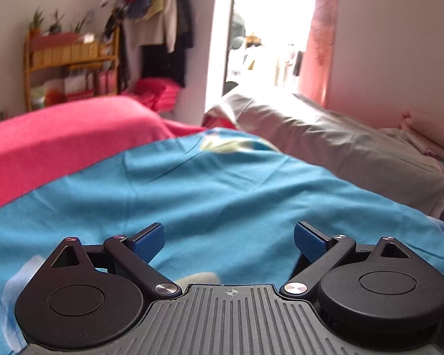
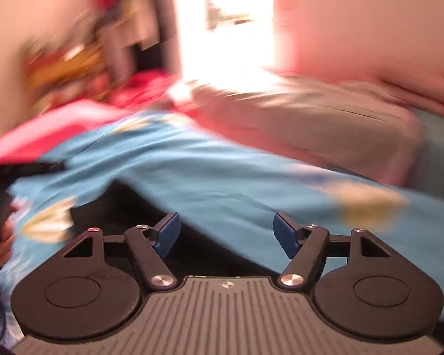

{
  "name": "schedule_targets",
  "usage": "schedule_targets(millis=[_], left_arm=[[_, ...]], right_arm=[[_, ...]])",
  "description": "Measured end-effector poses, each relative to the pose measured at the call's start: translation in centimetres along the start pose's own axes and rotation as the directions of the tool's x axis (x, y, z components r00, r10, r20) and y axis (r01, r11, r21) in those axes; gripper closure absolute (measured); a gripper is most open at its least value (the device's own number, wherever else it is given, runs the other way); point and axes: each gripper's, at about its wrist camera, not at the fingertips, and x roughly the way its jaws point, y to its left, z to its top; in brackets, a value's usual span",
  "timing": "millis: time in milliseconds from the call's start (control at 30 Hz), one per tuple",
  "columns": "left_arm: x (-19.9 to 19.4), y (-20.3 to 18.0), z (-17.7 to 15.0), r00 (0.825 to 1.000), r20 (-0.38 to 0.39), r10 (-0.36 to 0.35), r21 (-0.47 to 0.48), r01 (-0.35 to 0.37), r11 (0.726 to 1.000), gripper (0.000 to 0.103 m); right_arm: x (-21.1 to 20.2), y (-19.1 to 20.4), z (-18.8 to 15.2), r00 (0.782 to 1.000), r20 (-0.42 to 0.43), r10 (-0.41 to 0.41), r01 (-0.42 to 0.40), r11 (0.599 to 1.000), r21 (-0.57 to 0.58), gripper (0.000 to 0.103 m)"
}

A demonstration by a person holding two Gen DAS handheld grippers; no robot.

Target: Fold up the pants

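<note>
My left gripper (image 1: 229, 236) stands open over the blue bedsheet (image 1: 222, 189), with nothing between its blue pads (image 1: 149, 241). No pants are clearly visible in the left wrist view. The right wrist view is badly blurred. There my right gripper (image 2: 226, 230) is open just above a black cloth (image 2: 127, 204), apparently the pants, lying on the blue sheet (image 2: 236, 183). The cloth shows between and below the fingers, but the pads do not press on it. At the left edge a person's hand (image 2: 4, 236) is under a dark blurred shape (image 2: 23, 168).
A pink blanket (image 1: 59, 139) covers the bed's left side and a grey pillow (image 1: 340, 148) lies on the right by the wall. Beyond the bed are a wooden shelf (image 1: 68, 59), hanging clothes (image 1: 162, 29) and a bright doorway (image 1: 269, 29).
</note>
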Motion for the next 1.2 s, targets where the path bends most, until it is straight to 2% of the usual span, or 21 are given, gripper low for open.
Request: schedule_targets(millis=[100, 200, 233, 267, 333, 400, 433, 467, 533, 600, 667, 733, 800, 867, 933, 967, 1000, 1033, 1067, 1133, 1200], left_arm=[[0.4, 0.4, 0.1, 1.000, -0.006, 0.023, -0.006, -0.023, 1.000, 0.000], [0.6, 0.9, 0.1, 0.999, -0.016, 0.038, -0.018, -0.038, 0.999, 0.000], [0.7, 1.1, 0.1, 0.999, -0.024, 0.031, -0.031, -0.032, 0.999, 0.000], [0.7, 1.4, 0.0, 0.999, -0.030, 0.024, -0.043, -0.025, 0.999, 0.000], [0.6, 1.8, 0.0, 0.999, -0.035, 0.020, -0.065, -0.023, 0.998, 0.000], [0.4, 2.2, 0.1, 0.999, -0.032, 0.017, -0.083, -0.020, 0.996, 0.000], [0.3, 2.2, 0.1, 0.999, -0.032, 0.012, -0.087, -0.015, 0.996, 0.000], [0.3, 2.1, 0.1, 0.999, -0.031, 0.007, -0.088, -0.009, 0.996, 0.000], [0.1, 1.8, 0.1, 1.000, -0.027, 0.003, -0.078, -0.005, 0.997, 0.000], [-0.1, 1.7, 0.1, 1.000, -0.021, 0.004, -0.071, -0.005, 0.997, 0.000], [-0.1, 1.7, 0.1, 1.000, -0.020, 0.001, -0.072, -0.002, 0.997, 0.000], [0.0, 1.6, 0.1, 1.000, -0.024, -0.005, -0.070, 0.004, 0.998, 0.000], [0.4, 1.3, -0.1, 0.999, -0.030, -0.016, -0.054, 0.014, 0.998, 0.000], [0.6, 0.6, -0.3, 0.999, -0.035, -0.028, -0.026, 0.027, 0.999, 0.000], [0.9, -0.1, -0.6, 0.998, -0.045, -0.046, 0.002, 0.047, 0.999, 0.000], [1.0, -0.4, -0.8, 0.997, -0.053, -0.063, 0.016, 0.064, 0.998, 0.000], [1.1, -0.7, -0.9, 0.995, -0.061, -0.076, 0.027, 0.077, 0.997, 0.000], [1.1, -1.1, -1.1, 0.995, -0.063, -0.082, 0.040, 0.084, 0.996, 0.000], [1.1, -1.4, -1.2, 0.994, -0.063, -0.084, 0.055, 0.088, 0.995, 0.000], [0.9, -2.1, -1.4, 0.994, -0.059, -0.093, 0.085, 0.098, 0.992, 0.000], [0.6, -2.9, -1.7, 0.994, -0.053, -0.097, 0.117, 0.103, 0.988, 0.000]], right_arm=[[6.8, 5.6, 2.3, 0.998, -0.058, 0.039, -0.046, 0.992, -0.116, 0.029], [10.1, 8.3, 2.3, 0.996, -0.082, 0.035, -0.047, 0.988, -0.150, 0.031], [11.0, 8.5, 2.4, 0.994, -0.101, 0.041, -0.057, 0.985, -0.161, 0.042], [12.1, 9.1, 1.8, 0.991, -0.131, 0.028, -0.051, 0.982, -0.180, 0.090], [11.7, 9.8, -0.6, 0.985, -0.173, 0.026, -0.062, 0.976, -0.209, 0.097], [8.1, 10.9, -2.0, 0.993, -0.036, 0.111, -0.117, 0.947, -0.300, 0.097], [6.7, 10.9, -2.5, 0.989, -0.011, 0.148, -0.143, 0.933, -0.330, 0.097], [5.8, 10.9, -2.7, 0.979, -0.024, 0.204, -0.200, 0.919, -0.339, 0.097], [5.9, 11.5, -3.3, 0.968, -0.073, 0.239, -0.249, 0.898, -0.363, 0.097], [7.1, 12.3, -3.9, 0.972, -0.093, 0.218, -0.237, 0.882, -0.408, 0.097], [8.4, 12.3, -3.7, 0.976, -0.091, 0.196, -0.216, 0.892, -0.398, 0.097], [10.1, 11.7, -2.3, 0.987, -0.067, 0.146, -0.161, 0.925, -0.344, 0.097], [11.0, 8.8, -0.8, 0.991, -0.092, 0.100, -0.121, 0.960, -0.252, 0.095], [13.8, 8.3, -0.8, 0.993, -0.108, 0.051, -0.073, 0.975, -0.208, 0.082], [13.6, 8.1, -0.3, 0.995, -0.094, 0.025, -0.040, 0.986, -0.162, 0.081], [13.1, 7.7, 0.1, 0.994, -0.109, 0.028, -0.041, 0.992, -0.123, 0.075], [12.5, 7.4, 0.4, 0.993, -0.108, 0.037, -0.046, 0.995, -0.087, 0.070], [11.2, 6.5, 0.6, 0.995, -0.090, 0.034, -0.039, 0.998, -0.047, 0.060], [9.5, 5.7, 0.7, 0.998, -0.068, 0.008, -0.009, 1.000, -0.011, 0.053], [5.2, 3.9, 0.7, 0.998, -0.037, -0.045, 0.048, 0.996, 0.075, 0.048], [0.5, 1.7, -0.6, 0.999, -0.002, -0.046, 0.046, 0.984, 0.171, 0.043]])
